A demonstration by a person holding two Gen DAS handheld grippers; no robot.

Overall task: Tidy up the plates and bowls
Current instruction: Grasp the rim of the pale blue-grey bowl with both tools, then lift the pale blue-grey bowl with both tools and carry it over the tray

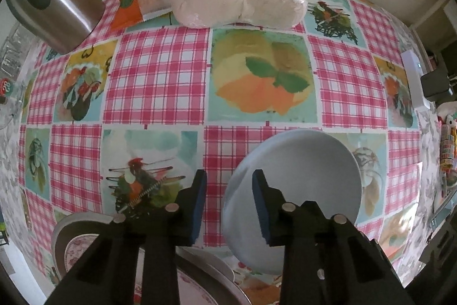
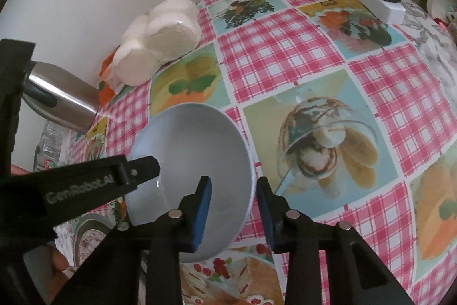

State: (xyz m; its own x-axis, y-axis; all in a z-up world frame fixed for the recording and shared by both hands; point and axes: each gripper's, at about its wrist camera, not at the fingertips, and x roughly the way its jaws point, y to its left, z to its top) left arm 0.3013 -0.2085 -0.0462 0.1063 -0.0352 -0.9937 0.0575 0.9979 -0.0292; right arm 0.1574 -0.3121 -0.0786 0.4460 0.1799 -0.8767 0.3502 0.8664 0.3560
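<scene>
Bowl (image 2: 194, 176), pale blue, tilted above the surface's near edge, rim between the right gripper (image 2: 234, 207) fingers, which stand parted, not clamped. Left gripper (image 1: 228, 207), also parted, straddles the opposite rim; both equally near.

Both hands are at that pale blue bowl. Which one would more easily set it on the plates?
Probably the left. The left gripper and the right gripper are both open astride the bowl rim, but the plate stack lies just beside the left one, across the bowl from the right.
</scene>
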